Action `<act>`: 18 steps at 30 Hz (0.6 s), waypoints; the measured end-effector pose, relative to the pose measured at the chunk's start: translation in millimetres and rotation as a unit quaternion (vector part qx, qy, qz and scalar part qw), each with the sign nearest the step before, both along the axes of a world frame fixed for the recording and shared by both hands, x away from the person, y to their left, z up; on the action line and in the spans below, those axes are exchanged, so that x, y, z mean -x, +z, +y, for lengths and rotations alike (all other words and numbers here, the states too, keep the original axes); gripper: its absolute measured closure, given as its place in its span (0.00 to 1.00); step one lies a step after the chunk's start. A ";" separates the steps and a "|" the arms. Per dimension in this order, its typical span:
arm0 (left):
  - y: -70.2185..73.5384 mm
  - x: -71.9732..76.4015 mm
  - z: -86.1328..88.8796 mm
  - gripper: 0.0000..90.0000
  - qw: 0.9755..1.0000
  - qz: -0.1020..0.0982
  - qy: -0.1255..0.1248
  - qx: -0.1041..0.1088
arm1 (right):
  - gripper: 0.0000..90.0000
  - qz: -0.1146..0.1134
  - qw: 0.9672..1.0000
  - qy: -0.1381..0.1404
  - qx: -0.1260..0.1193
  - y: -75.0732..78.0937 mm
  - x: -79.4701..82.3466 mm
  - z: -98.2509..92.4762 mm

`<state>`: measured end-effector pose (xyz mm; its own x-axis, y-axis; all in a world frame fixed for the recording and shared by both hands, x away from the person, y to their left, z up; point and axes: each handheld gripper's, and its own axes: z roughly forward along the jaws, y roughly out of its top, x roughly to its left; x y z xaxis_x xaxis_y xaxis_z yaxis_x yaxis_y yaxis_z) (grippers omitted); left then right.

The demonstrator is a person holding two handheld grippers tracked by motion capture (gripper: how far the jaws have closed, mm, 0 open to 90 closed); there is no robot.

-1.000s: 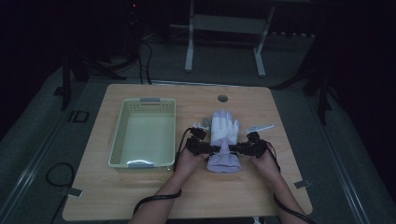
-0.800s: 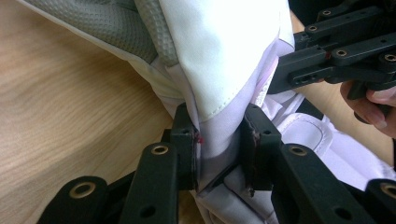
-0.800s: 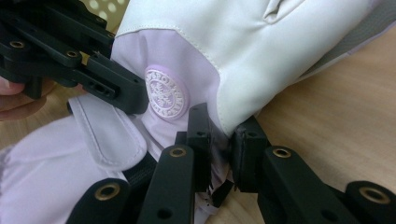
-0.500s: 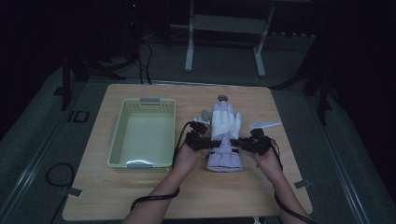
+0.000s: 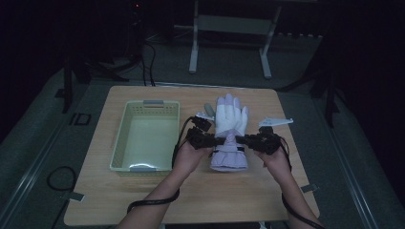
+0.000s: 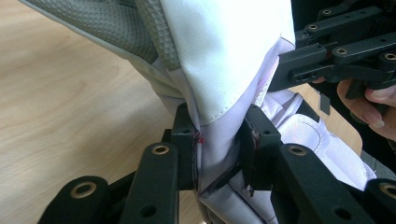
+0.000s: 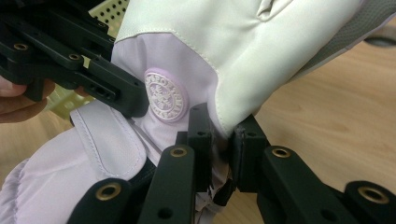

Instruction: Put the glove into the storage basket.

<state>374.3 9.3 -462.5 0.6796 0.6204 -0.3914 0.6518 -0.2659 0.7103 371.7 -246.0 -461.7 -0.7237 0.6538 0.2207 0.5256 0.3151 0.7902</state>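
Note:
A white and lilac winter glove (image 5: 230, 132) hangs above the wooden table (image 5: 200, 200), fingers pointing away from me. My left gripper (image 5: 216, 140) is shut on the glove's left edge at the wrist. In the left gripper view the glove (image 6: 224, 70) is pinched between the black pads (image 6: 187, 140). My right gripper (image 5: 240, 139) is shut on the opposite edge. In the right gripper view its pads (image 7: 201, 140) clamp the glove (image 7: 219, 51) beside a round snowflake badge (image 7: 164, 96).
A pale green plastic basket (image 5: 145, 135) stands on the table to the left of the glove. A small grey object (image 5: 208, 108) lies behind the glove. Metal stand legs (image 5: 229, 43) rise beyond the table's far edge.
Both grippers have lifted the glove off the table. It now hangs higher and reaches farther toward the table's far side than a second ago.

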 end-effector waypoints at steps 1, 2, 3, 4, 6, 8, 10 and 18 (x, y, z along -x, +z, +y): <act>3.0 0.9 2.4 0.79 1.000 -0.002 0.001 -0.001 | 0.89 -0.002 1.000 0.001 0.000 2.6 0.1 2.2; 6.1 2.1 5.0 0.79 1.000 -0.006 0.003 -0.002 | 0.89 -0.005 1.000 0.003 -0.001 5.3 0.4 4.4; 8.9 3.5 8.0 0.79 1.000 -0.007 0.005 -0.002 | 0.89 -0.008 1.000 0.005 -0.002 7.6 0.8 7.0; 11.2 4.5 11.4 0.79 1.000 -0.008 0.006 -0.002 | 0.89 -0.009 1.000 0.007 -0.005 9.9 1.1 9.7; 15.5 6.3 18.4 0.79 1.000 -0.008 0.007 -0.005 | 0.89 -0.009 1.000 0.011 -0.008 13.8 1.4 15.7; 18.8 6.9 25.8 0.79 1.000 -0.006 0.010 -0.007 | 0.89 -0.012 1.000 0.018 -0.008 16.6 1.3 22.8; 21.6 7.0 32.9 0.79 1.000 -0.003 0.011 -0.011 | 0.89 -0.013 1.000 0.022 -0.007 18.7 0.7 30.4; 31.9 8.1 60.0 0.79 1.000 -0.004 0.016 -0.026 | 0.89 -0.015 0.999 0.034 -0.009 25.4 -2.7 59.1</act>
<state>366.2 69.3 -430.6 0.6615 0.6613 -0.3538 0.6556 -0.2808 0.7009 374.3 -186.8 -436.3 -0.7728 0.5990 0.2096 0.4797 0.3352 0.8109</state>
